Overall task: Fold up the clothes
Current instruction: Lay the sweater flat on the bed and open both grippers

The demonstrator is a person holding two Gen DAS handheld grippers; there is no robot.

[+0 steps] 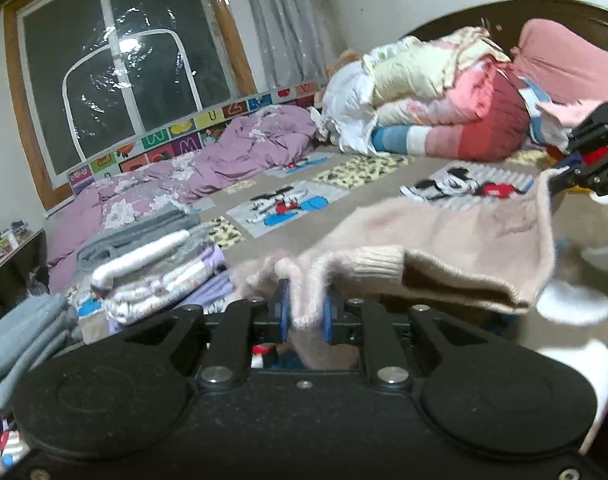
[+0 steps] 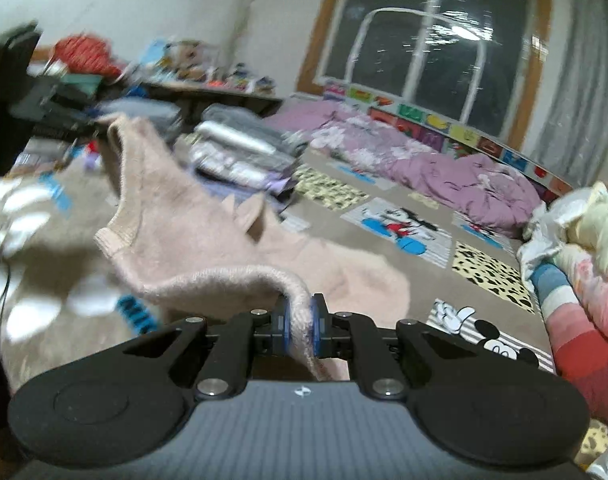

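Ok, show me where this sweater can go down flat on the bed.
Free: the cartoon-print bed sheet between the purple duvet, the folded stack and the bedding pile. Crowded: the stack's side and the pile by the headboard. Both claws, left and right, grip the pink sweater.

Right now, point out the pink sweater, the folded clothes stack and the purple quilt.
pink sweater (image 2: 208, 248), right wrist view, fuzzy body.
folded clothes stack (image 1: 160, 268), left wrist view, white top layer.
purple quilt (image 2: 455, 176), right wrist view, crumpled middle.
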